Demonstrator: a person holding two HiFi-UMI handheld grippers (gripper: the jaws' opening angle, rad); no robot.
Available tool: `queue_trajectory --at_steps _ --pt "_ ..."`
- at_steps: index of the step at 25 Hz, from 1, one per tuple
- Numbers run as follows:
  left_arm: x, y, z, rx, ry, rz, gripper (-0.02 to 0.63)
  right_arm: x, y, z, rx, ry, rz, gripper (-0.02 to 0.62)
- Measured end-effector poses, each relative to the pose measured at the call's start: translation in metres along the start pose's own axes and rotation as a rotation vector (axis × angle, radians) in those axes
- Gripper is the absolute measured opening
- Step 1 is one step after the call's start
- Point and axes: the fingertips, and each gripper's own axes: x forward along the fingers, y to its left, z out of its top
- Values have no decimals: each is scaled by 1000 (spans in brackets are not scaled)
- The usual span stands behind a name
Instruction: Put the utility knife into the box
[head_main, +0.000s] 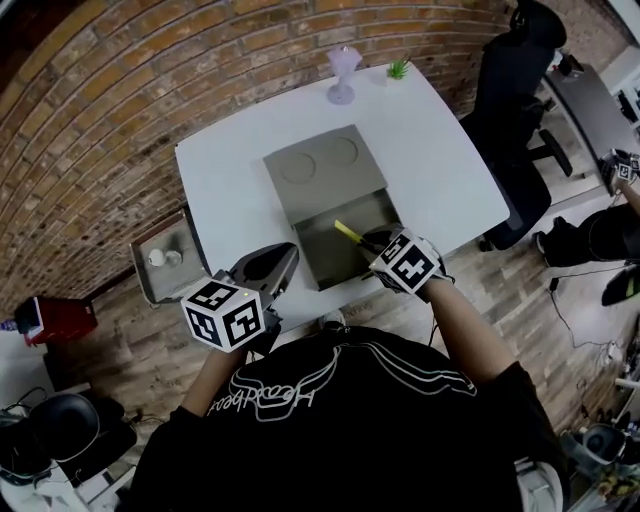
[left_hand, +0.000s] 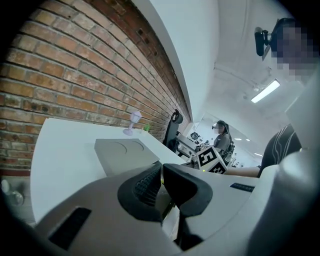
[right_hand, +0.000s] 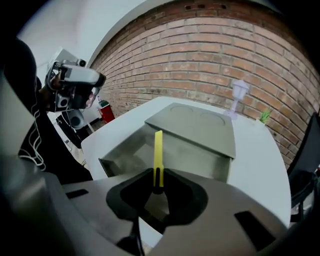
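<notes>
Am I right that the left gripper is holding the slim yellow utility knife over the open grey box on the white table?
Not quite: the right gripper holds the slim yellow utility knife over the open grey box on the white table, as the right gripper view shows.

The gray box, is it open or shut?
Open: the lid covers only the far half, and the near compartment lies uncovered.

Your white table stands by the brick wall, a pale purple goblet and small green plant at its far edge, a black chair beside it
</notes>
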Motion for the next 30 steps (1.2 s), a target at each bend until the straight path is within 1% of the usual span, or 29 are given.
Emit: queue_trajectory --at_steps 4,10,15,24,26,27,28,29,30 --pt "4 9 1 -20 -18 14 41 17 -7 -9 -13 89 12 67" --pt "10 23 4 -51 -33 27 41 32 -12 -14 -48 184 25 67" --pt "14 36 4 -73 -44 37 41 42 -11 -16 -81 214 49 69" --pt "20 50 6 -104 -71 37 41 41 -9 -17 -80 239 92 71" --pt "22 53 6 -111 -73 37 41 40 -7 -18 -68 237 109 87" --pt "23 54 7 -113 -75 36 41 40 -6 -17 -62 231 116 107" --pt "24 54 8 -112 -78 34 41 39 -6 -16 -57 223 116 121" --pt "25 54 10 -110 -80 31 41 39 -7 -16 -56 214 109 149" --pt "25 53 12 -106 -82 27 41 38 -9 -15 -60 207 95 160"
